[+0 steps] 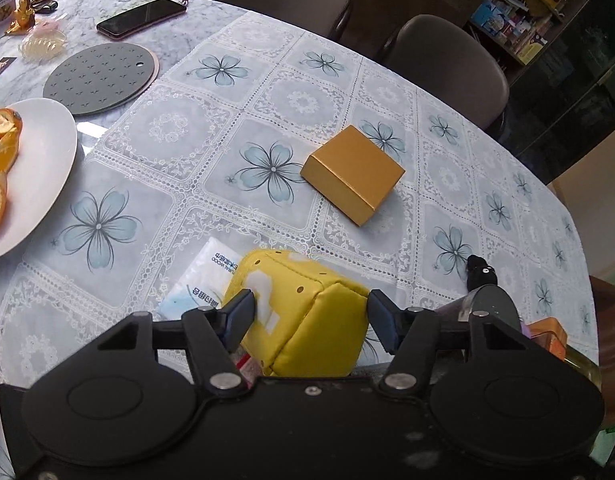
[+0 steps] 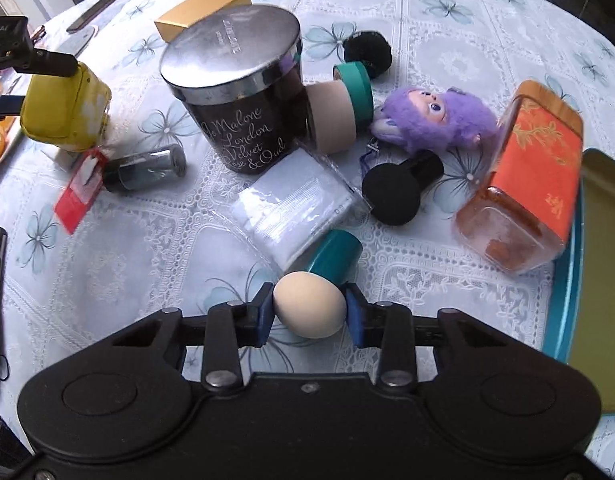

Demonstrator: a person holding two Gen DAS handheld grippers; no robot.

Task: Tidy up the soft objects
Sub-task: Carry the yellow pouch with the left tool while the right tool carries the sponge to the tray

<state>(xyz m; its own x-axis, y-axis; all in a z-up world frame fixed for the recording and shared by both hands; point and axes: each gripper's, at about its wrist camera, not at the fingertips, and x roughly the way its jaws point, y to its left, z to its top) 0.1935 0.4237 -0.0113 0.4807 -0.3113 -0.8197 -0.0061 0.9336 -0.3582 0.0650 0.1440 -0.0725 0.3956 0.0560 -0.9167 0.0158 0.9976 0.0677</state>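
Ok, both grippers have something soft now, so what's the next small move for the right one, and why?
Probably carry the cream sponge egg right to the green tray and release it. The right gripper is shut on it, the tray sits close by, and the left gripper holds the yellow plush cube.

We see the jar standing behind the tissue pack; the plush doll lies to its right, the bottle to its left; the tin leans on the tray at far right.
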